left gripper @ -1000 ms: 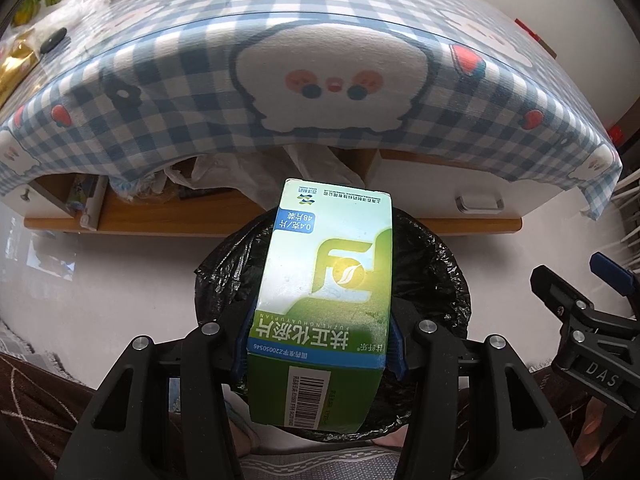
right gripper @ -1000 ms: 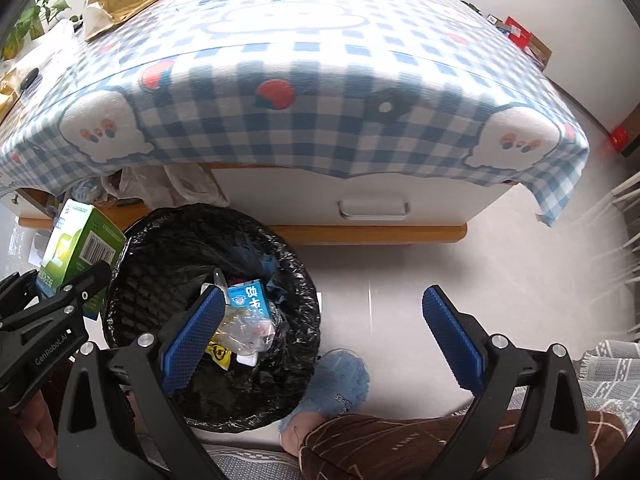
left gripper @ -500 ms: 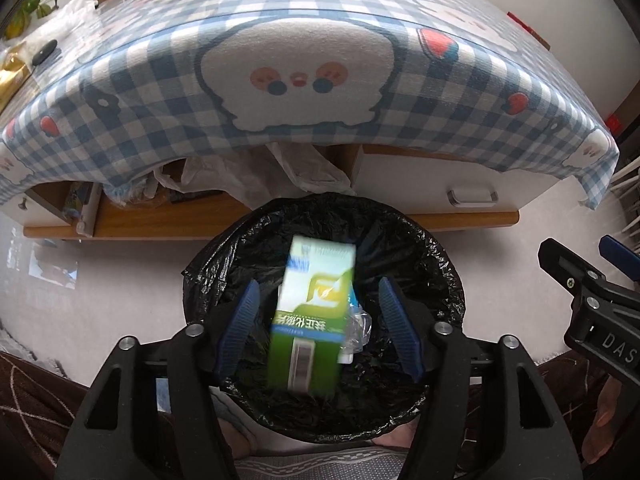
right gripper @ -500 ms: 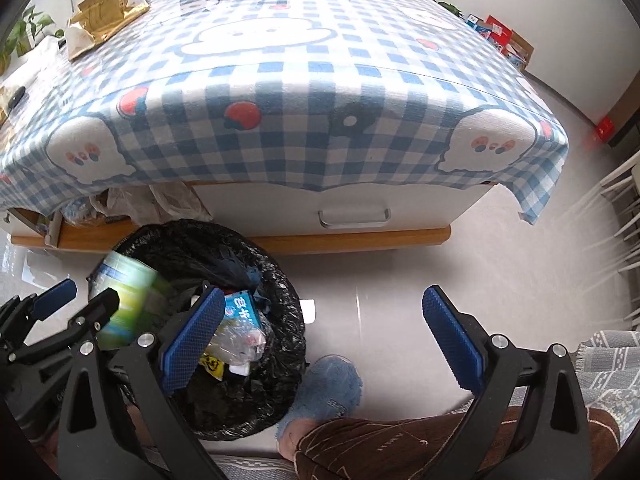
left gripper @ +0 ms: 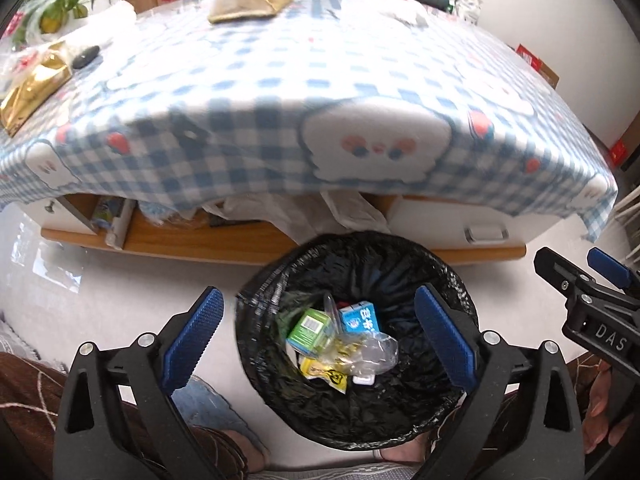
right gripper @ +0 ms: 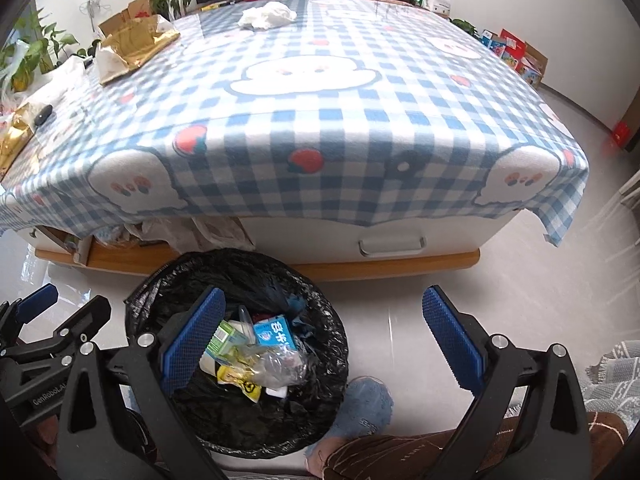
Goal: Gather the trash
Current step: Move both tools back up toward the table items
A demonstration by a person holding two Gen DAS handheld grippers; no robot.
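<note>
A round bin with a black liner (left gripper: 456, 288) (right gripper: 320, 304) stands on the floor in front of the table. The green carton (left gripper: 308, 328) (right gripper: 222, 338) lies inside it among a blue carton (left gripper: 362, 316), crumpled clear plastic (left gripper: 372, 354) and a yellow wrapper. My left gripper (left gripper: 320, 336) hangs above the bin, its jaws opening wide with nothing held between them. My right gripper (right gripper: 324, 336) is open and empty, its left finger over the bin and its right finger over bare floor. White crumpled tissue (right gripper: 268, 14) and gold bags (right gripper: 136, 46) lie on the checked tablecloth (right gripper: 320, 120).
The low table has a wooden shelf (left gripper: 200, 240) with plastic bags and a white drawer (right gripper: 392, 246). A person's slippered foot (right gripper: 360, 408) and trouser leg sit beside the bin. Potted plants and boxes line the far walls.
My left gripper let go of the green carton, which fell into the bin, and its jaws spread wide. Both grippers rose, so more of the tabletop shows.
</note>
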